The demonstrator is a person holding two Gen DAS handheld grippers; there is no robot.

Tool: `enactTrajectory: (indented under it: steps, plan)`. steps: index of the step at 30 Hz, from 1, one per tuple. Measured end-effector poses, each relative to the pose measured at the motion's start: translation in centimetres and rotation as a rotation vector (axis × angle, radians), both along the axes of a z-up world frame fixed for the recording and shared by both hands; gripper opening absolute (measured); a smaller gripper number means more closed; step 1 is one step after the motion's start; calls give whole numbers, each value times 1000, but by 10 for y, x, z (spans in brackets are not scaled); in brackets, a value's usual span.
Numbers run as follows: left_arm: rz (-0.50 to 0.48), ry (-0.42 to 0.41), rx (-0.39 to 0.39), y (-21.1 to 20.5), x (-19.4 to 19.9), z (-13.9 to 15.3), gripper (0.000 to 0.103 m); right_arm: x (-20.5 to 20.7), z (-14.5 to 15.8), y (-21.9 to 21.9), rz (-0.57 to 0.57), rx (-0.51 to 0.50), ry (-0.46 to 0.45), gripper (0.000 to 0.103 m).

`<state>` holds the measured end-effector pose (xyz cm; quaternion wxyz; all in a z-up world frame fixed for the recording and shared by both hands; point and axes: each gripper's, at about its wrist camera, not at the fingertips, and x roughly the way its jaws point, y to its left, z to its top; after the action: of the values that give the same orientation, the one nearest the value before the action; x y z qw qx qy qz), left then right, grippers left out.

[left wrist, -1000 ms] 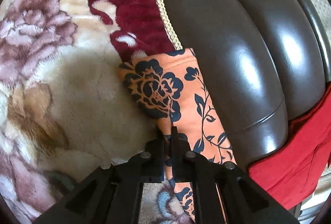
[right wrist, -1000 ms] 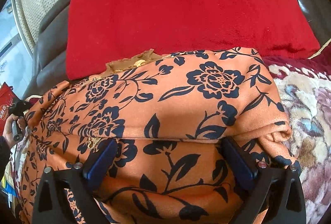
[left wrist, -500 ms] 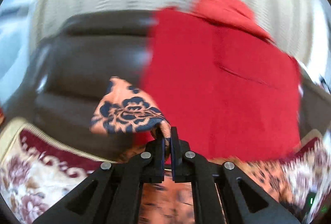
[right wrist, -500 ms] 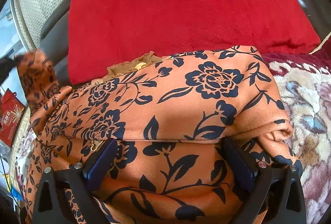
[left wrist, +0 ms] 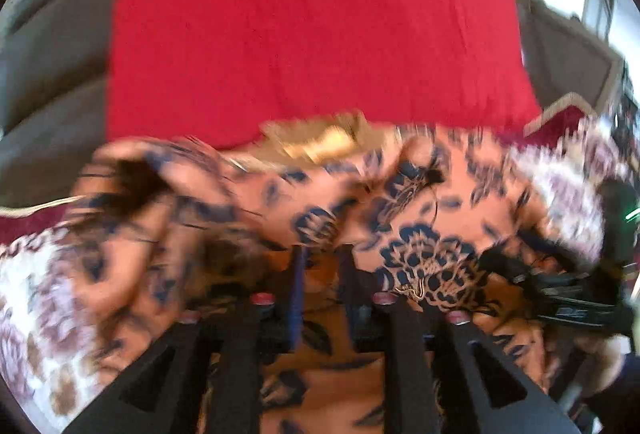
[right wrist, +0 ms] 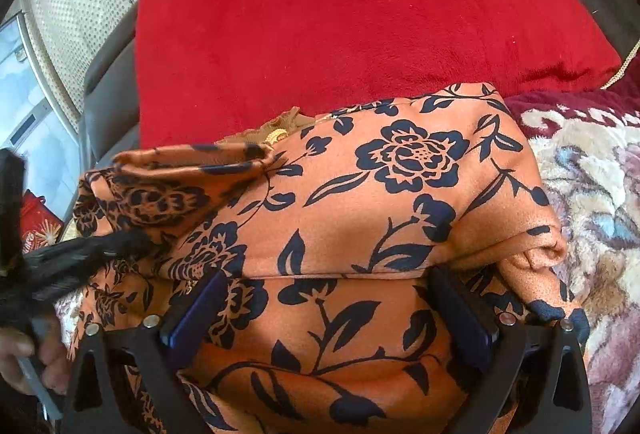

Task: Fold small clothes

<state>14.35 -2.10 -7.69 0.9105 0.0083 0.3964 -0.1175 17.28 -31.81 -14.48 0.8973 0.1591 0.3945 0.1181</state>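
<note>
Sleeve laid over, the left tool letting go while the right tool pins the body of the garment.

The left tool (left wrist: 320, 266) has its jaws opening over the orange garment printed with dark blue flowers (right wrist: 360, 218), with cloth lying in the gap but apparently no longer pinched, probably so the folded-in sleeve flap (right wrist: 180, 169) lies where it was laid. The right tool (right wrist: 328, 318) stands wide, its blue pads (right wrist: 192, 314) pressed down on the near fold, seemingly to hold the bundle flat rather than grip it. The garment lies on the plush cream floral blanket (right wrist: 592, 201), at its far edge against the red fleece cushion (right wrist: 360, 25), which leans on the dark leather sofa back (left wrist: 48, 73). The cushion crowds the far side, leaving little room to fold away; a gold trim (right wrist: 276, 131) peeks out there.
</note>
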Motion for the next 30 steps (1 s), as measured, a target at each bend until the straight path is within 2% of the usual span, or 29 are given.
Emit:
enactTrajectory:
  steps: [2, 3, 6, 7, 9, 10, 13, 15, 17, 20, 22, 23, 24, 25, 27, 30]
  plan:
    - [65, -80, -54, 19, -11, 21, 68, 0, 1, -2, -2, 4, 2, 103]
    - [108, -139, -91, 35, -27, 30, 70, 0, 3, -3, -1, 6, 6, 102]
    - [180, -165, -88, 70, -49, 27, 70, 3, 13, -8, -20, 23, 58, 101]
    - [197, -166, -86, 83, -62, 22, 70, 1, 20, -14, -35, 73, 79, 101]
    - [248, -156, -97, 112, -79, 8, 70, -7, 36, -27, -65, 270, 86, 101]
    - [274, -145, -112, 124, -83, -1, 70, -9, 46, -27, -53, 335, 86, 101]
    - [368, -91, -184, 158, -96, -32, 70, 1, 62, -10, 27, 418, 117, 101]
    - [407, -82, -234, 171, -103, -43, 70, 16, 62, 8, 61, 393, 159, 96]
    - [424, -91, -262, 180, -110, -49, 70, 34, 50, 22, 66, 369, 236, 74]
    - [454, -95, -293, 196, -115, -59, 70, 54, 26, 40, 45, 264, 337, 72]
    - [475, -100, -311, 208, -122, -63, 70, 58, 27, 46, 42, 230, 334, 72]
    - [487, -96, -323, 215, -125, -65, 70, 60, 32, 53, 65, 198, 335, 66]
    - [499, -88, -335, 221, -126, -69, 70, 63, 36, 61, 98, 150, 339, 48]
    - [522, -70, -358, 227, -126, -74, 70, 65, 43, 69, 122, 73, 337, 10]
    - [545, -52, -424, 239, -125, -81, 69, 64, 63, 74, 144, -9, 281, 9]
    - [545, -58, -437, 241, -125, -83, 70, 61, 106, 64, 128, -106, 163, 9]
